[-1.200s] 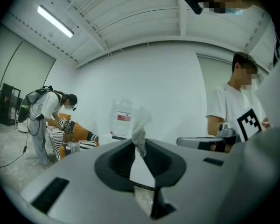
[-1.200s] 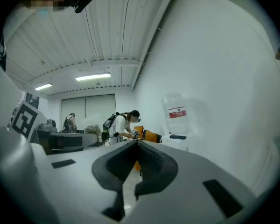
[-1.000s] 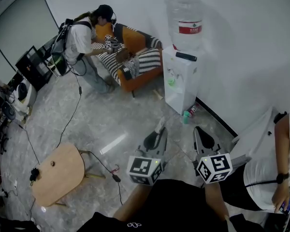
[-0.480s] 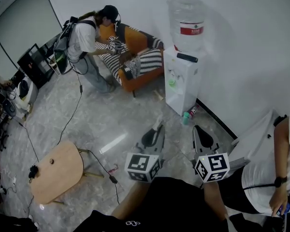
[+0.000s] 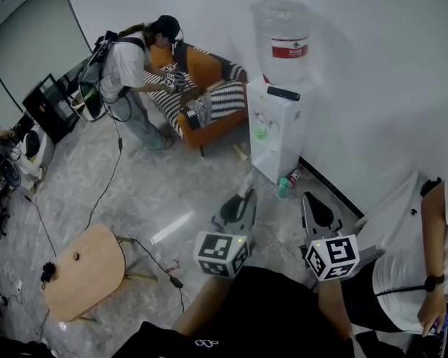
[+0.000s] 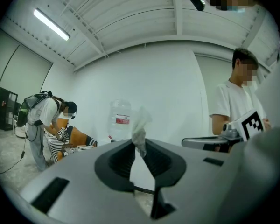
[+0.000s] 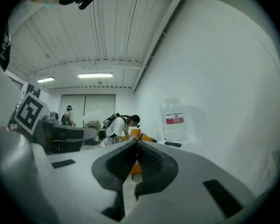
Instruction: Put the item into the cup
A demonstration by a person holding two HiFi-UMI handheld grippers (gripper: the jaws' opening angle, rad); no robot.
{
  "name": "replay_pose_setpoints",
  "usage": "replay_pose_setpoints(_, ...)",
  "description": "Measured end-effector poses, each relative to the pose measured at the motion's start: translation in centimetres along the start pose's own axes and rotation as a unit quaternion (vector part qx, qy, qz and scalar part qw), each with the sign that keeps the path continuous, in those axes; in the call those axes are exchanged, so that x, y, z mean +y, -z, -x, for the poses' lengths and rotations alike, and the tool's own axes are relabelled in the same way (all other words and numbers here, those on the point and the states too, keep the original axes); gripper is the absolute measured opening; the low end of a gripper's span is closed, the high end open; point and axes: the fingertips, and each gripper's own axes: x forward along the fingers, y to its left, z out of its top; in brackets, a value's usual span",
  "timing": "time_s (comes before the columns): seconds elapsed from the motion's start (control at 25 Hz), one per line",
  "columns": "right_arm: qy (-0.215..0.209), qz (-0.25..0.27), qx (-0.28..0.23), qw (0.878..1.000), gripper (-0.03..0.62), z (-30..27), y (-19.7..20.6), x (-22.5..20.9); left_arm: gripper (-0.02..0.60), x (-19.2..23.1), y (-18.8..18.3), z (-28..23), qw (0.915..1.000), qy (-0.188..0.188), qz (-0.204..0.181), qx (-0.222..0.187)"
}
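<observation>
**Supervisor:** Report the position of the item.

**Operator:** I am holding the item (image 6: 140,125), a crumpled white scrap that looks like tissue, in the left gripper (image 6: 139,146). The jaws are pinching its lower part. Its upper end is sticking out above the jaw tips. I am carrying it in the air over the floor (image 5: 172,192), not resting it on any surface.

**Supervisor:** Report the other tool.

**Operator:** I am holding the right gripper (image 7: 136,146) beside the left one. Its jaws are pressed together with nothing between them.

**Supervisor:** Locate the cup.

**Operator:** I am not identifying it with certainty. A small green object (image 5: 260,133) is sitting in the tap recess of the water dispenser (image 5: 275,144). A second green object (image 5: 283,188) is standing on the floor at the dispenser's base. Either may be the cup, but both are too small to tell. Both are well apart from the item.

**Supervisor:** State progress.

**Operator:** In my judgement the pickup is complete, since the item is secured in the jaws. Three steps are remaining: approaching the cup, aligning the scrap over its mouth, and releasing. Nothing is in any cup yet as far as these views show.
</observation>
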Motion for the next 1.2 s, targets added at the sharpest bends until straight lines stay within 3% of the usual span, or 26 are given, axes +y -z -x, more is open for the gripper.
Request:
replay_pose_setpoints(0.16,0.004,0.003,-0.009,1.000,0.011,-1.0,-0.5,-0.5,0.054,0.9,-0.7,-0.8,0.9999,0.003,-0.003,-0.011)
replay_pose_setpoints(0.44,-0.043,0.067,-0.031,0.996,0.011,-5.0,-0.2,1.8,0.054,3.5,-0.5,-3.2,0.9997,0.014,-0.003,-0.021)
replay_pose_setpoints(0.56,-0.051,0.067,-0.027,0.996,0.011,-7.7,0.6,1.8,0.054,5.4,0.0,-4.9,0.9998,0.014,0.000,-0.015)
replay_pose_setpoints(0.68,-0.049,0.057,-0.018,0.997,0.011,-10.4,1.1,1.0,0.054,7.5,0.5,-7.0,0.9999,0.013,0.006,-0.003)
replay_pose_setpoints(0.92,-0.033,0.107,0.006,0.994,0.011,-16.2,1.8,0.9,0.054,11.9,1.4,-10.9,0.9995,0.014,0.024,0.018)
replay_pose_setpoints(1.2,-0.025,0.080,0.036,0.996,0.011,-23.6,3.2,-0.9,0.054,16.6,2.4,-16.4,0.9981,0.026,0.037,0.041)
